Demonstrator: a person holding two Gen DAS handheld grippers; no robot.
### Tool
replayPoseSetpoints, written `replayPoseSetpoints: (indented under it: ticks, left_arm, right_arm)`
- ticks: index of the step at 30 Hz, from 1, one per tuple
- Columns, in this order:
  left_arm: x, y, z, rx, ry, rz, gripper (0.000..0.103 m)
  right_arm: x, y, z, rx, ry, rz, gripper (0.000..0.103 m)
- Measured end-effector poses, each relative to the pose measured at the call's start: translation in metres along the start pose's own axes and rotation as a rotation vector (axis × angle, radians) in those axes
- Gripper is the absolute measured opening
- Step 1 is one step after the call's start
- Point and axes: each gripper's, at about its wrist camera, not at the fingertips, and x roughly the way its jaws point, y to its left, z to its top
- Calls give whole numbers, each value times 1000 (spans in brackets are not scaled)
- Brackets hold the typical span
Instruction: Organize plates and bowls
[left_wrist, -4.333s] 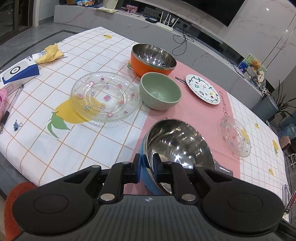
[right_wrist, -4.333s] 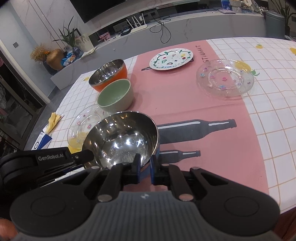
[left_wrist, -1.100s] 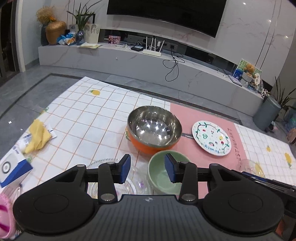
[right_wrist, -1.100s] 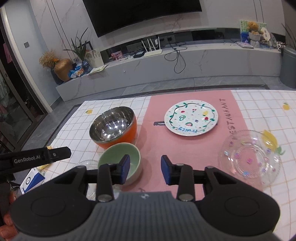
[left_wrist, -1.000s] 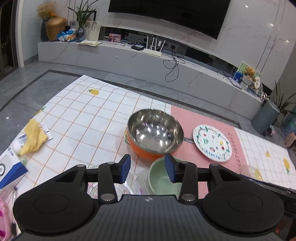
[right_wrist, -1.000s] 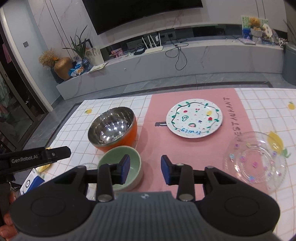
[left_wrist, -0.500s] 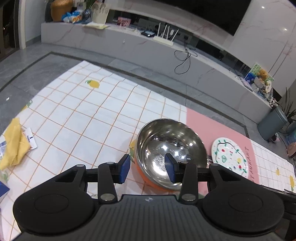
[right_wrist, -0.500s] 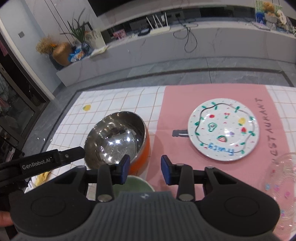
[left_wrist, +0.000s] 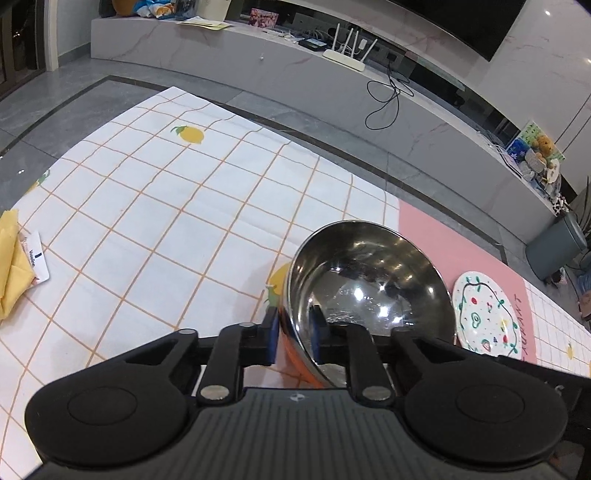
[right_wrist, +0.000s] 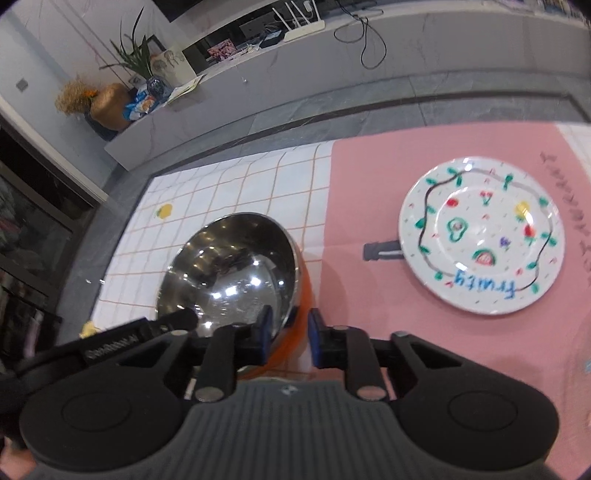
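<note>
Now that both jaws have just been closing, the left gripper (left_wrist: 294, 334) and right gripper (right_wrist: 287, 334) each pinch the orange bowl's (left_wrist: 364, 295) rim, on opposite sides. It looks ready to lift, the painted plate (right_wrist: 482, 236) lying beside it

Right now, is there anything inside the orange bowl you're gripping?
The orange bowl shows only its bare steel lining with reflections. The left gripper and right gripper clamp its near rim and cover a strip of wall there.
</note>
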Motion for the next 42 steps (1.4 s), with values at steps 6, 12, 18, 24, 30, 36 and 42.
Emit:
replayPoseSetpoints:
  ticks: [6,12,18,24,30,36,42]
  left_arm:
    - [-6,-2,-1,0,-16,15,14]
    - [-45,-10,1,16,-91,-1,13]
    - [-103,-20,-4,23,-165,-23,13]
    - [-153,-30,-28,38,-190,-32,13]
    - [-194,-36,-65,60,-220,-40,13]
    - [-218,-39,-110,66,-228,-33,13]
    - [-224,-31,-146,25,-185,-60,14]
  right_arm:
    - [-1,0,-1,35,4,13,13]
    - [-31,10,-2,9,-54,39,12]
    - [-85,22,-12,0,-120,87,12]
    - [-140,26,-44,9,-144,115,12]
    - [-188,19,-88,26,-162,143,12]
    - [-221,7,-134,47,-144,147,12]
    - [-239,-13,-173,94,-126,148,12]
